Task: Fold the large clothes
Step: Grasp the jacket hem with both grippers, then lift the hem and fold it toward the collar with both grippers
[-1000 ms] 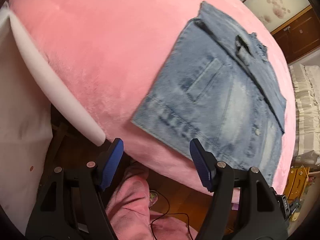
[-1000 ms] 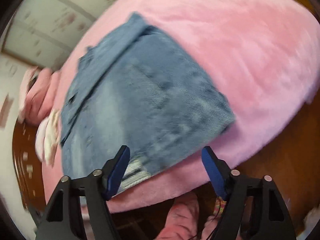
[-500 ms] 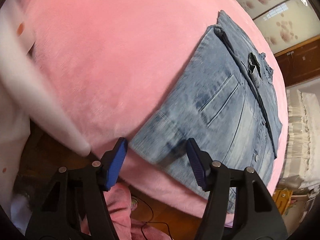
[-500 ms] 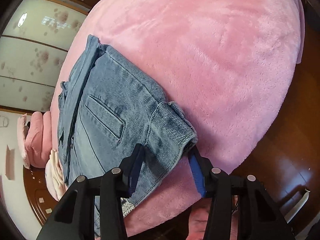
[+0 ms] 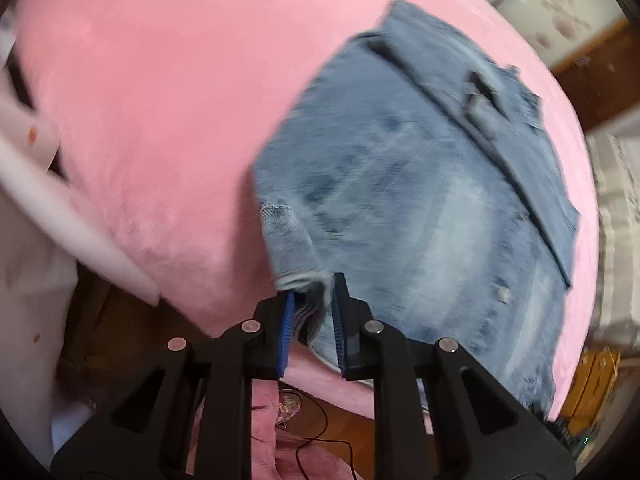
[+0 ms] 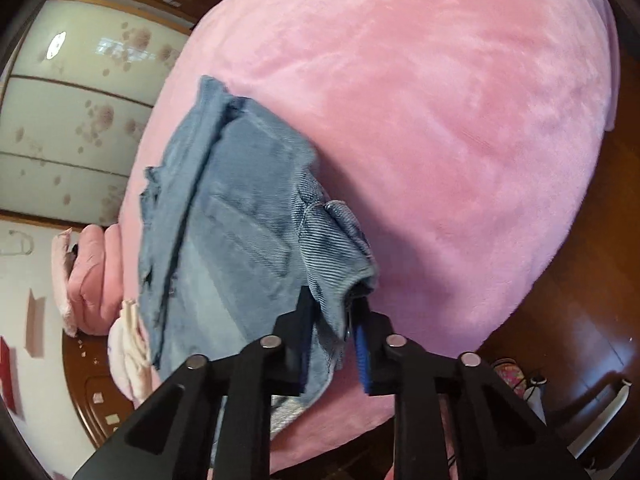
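Observation:
A blue denim jacket (image 5: 420, 184) lies partly folded on a pink plush bed cover (image 5: 160, 100), its collar end far from me. My left gripper (image 5: 312, 304) is closing its jaws on the jacket's near left corner, and the bunched hem sits pinched between the blue pads and lifts off the cover. In the right wrist view the same jacket (image 6: 232, 216) shows with its near right corner raised. My right gripper (image 6: 332, 320) is closing as well, with a thick fold of denim squeezed between its pads.
The pink cover (image 6: 440, 120) drops off at its near edge to a dark wooden floor (image 6: 580, 320). Folded pink and cream clothes (image 6: 92, 280) lie at the bed's far side. A white pillow or sheet edge (image 5: 60, 208) runs along the left. A black cable (image 5: 320, 440) trails on the floor.
Both grippers moved in from the bed's edge onto the jacket's near corners and their jaws closed from wide apart onto the denim. Each corner has lifted and bunched up.

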The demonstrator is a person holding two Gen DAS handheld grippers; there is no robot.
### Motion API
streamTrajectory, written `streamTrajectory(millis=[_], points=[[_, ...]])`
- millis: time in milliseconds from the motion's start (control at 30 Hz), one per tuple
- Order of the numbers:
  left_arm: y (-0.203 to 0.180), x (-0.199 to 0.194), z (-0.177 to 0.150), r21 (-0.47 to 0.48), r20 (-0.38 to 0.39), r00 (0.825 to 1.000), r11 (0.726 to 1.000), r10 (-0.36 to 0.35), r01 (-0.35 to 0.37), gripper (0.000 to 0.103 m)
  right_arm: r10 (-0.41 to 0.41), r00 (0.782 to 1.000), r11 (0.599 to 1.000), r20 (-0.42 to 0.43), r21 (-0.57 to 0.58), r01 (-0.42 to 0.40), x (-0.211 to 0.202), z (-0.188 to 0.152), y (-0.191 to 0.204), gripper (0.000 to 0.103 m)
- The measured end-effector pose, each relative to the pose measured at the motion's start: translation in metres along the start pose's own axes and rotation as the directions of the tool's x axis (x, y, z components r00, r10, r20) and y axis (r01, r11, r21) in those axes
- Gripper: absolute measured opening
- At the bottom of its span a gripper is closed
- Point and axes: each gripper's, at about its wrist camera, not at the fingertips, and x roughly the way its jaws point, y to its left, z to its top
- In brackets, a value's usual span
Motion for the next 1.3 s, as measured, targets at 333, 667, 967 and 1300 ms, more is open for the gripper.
streamTrajectory(millis=[333, 667, 967, 1300], points=[[-0.065, -0.046, 0.047, -0.03, 0.095, 0.967, 0.97, -0.237, 0.241, 0.009, 0.196, 0.98, 0.972, -0.037, -0.123, -0.199, -0.007, 0.023, 0.093, 0.014], [-0.106, -0.11, 0.105, -0.008, 0.204, 0.916, 0.935, -0.346, 0.355, 0.007, 0.39, 0.92, 0.883, -0.037, -0.27, -0.385, -0.027, 0.042, 0.186, 0.014], [-0.116, -0.143, 0.175, 0.007, 0.241, 0.868, 0.895, -0.435, 0.447, 0.006, 0.607, 0.791, 0.773, 0.075, -0.285, -0.567, -0.05, 0.087, 0.255, 0.0], [-0.146, -0.099, 0.193, 0.123, 0.111, 0.921, 0.925, -0.373, 0.36, 0.006, -0.024, 0.998, 0.988, 0.062, -0.15, 0.033, 0.022, 0.126, 0.246, 0.001]])
